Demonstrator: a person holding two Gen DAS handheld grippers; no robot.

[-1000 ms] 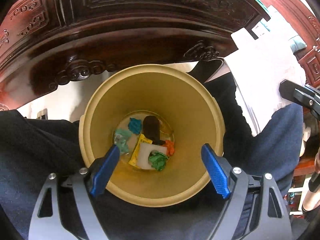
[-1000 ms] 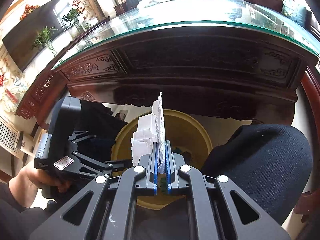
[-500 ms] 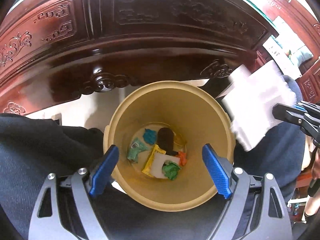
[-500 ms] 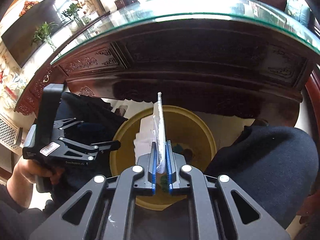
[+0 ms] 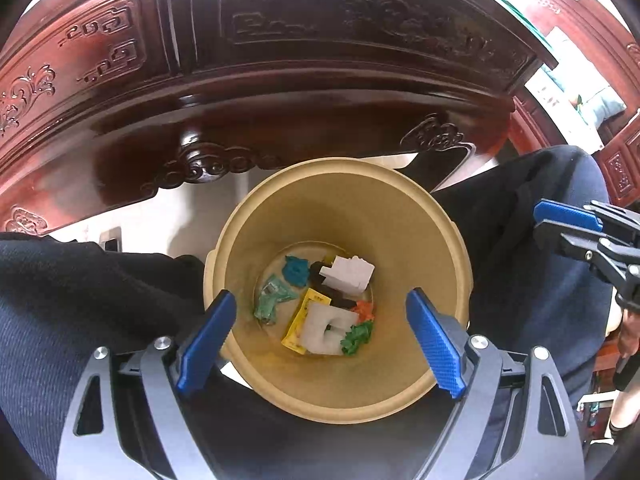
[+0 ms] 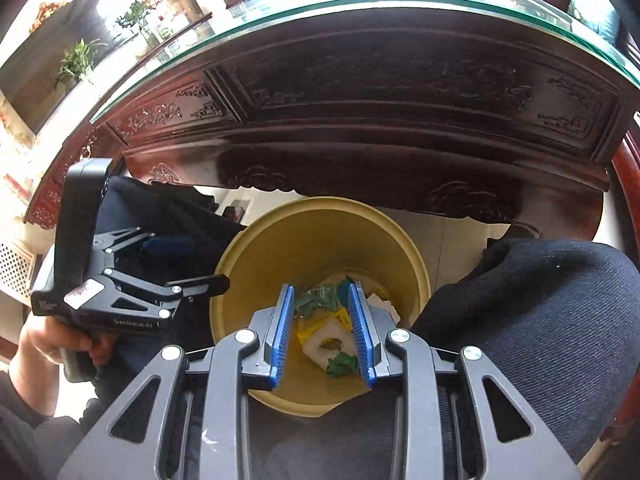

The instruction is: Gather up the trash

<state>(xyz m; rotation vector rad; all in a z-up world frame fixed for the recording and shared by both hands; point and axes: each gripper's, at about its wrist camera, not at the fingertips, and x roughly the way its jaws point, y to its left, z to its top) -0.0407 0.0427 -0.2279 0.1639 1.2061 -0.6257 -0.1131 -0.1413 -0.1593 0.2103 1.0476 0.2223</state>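
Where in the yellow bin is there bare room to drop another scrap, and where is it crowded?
Bare room: the yellow bin's floor strip along its far wall, beyond the teal wrapper and folded white paper, and all its sloping walls. Crowded: the floor's middle and near side, around the white foam piece and yellow packet.

White foam (image 5: 349, 275) now in bin (image 5: 448, 240).
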